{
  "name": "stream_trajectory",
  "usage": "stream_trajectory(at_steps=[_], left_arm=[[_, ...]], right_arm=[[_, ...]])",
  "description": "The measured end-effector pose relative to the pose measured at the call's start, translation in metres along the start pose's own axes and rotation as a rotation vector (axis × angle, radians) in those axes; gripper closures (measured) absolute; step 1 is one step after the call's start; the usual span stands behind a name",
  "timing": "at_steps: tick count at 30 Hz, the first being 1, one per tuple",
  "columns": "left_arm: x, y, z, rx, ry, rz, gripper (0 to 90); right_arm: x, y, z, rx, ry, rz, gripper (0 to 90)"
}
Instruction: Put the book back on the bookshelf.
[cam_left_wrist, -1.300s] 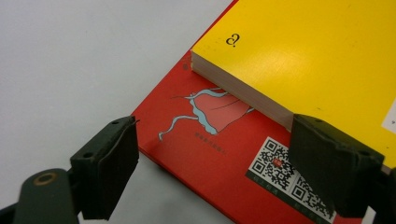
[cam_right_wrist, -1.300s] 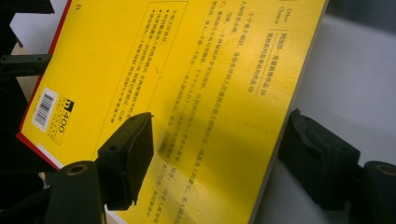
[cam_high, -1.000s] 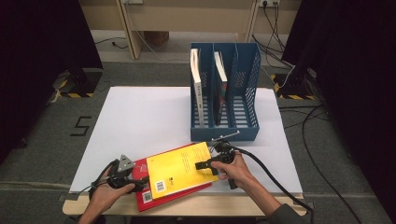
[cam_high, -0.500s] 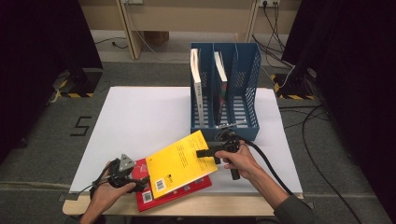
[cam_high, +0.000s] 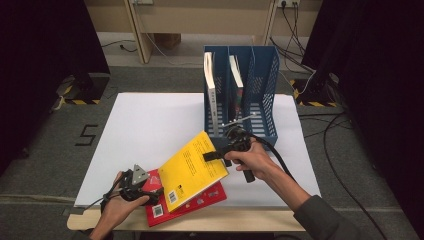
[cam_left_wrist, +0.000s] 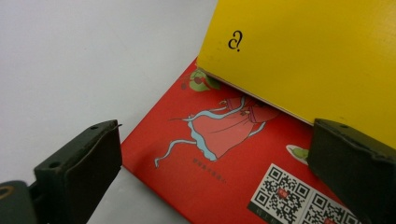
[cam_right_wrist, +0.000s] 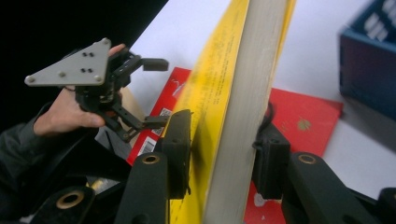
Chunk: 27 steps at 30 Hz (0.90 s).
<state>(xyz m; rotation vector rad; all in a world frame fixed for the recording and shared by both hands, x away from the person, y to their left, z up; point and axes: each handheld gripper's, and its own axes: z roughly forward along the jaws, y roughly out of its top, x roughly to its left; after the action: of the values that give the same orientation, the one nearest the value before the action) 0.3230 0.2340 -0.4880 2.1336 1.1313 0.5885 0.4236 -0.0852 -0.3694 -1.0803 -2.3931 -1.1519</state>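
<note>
The right gripper (cam_high: 214, 156), whose jaws have just been closing, clamps the yellow book (cam_high: 195, 170) tilted up at six o'clock of the blue file rack (cam_high: 265, 95), while the left gripper (cam_high: 156, 191), its jaws just opening wide, straddles the red book (cam_left_wrist: 219, 154) flat on the counter (cam_high: 150, 125), gripping nothing.

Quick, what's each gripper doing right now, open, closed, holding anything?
Left gripper: open, jaws just widened, straddling the red book without pressing it.
Right gripper: jaws just closed, clamped on the yellow book.
</note>
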Motion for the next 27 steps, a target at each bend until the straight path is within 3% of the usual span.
stream_trajectory(at_steps=[7,13,17,20,27], left_arm=[[0.0,0.0,0.001,-0.01,-0.018,-0.005,2.7],[0.005,-0.002,0.002,-0.012,-0.081,-0.038,6.7],[0.008,-0.002,0.001,-0.014,-0.071,-0.03,8.0],[0.015,-0.002,0.0,-0.017,-0.056,-0.047,14.4],[0.045,-0.007,-0.004,-0.023,0.021,-0.105,14.6]], right_arm=[[0.014,0.014,0.0,0.066,-0.035,-0.049,68.3],[0.013,0.016,-0.007,0.083,-0.053,-0.1,70.0],[0.013,0.017,-0.023,0.076,-0.075,-0.124,71.4],[0.012,0.017,-0.037,0.073,-0.115,-0.135,72.1],[0.01,0.016,-0.07,0.109,-0.196,-0.147,73.3]])
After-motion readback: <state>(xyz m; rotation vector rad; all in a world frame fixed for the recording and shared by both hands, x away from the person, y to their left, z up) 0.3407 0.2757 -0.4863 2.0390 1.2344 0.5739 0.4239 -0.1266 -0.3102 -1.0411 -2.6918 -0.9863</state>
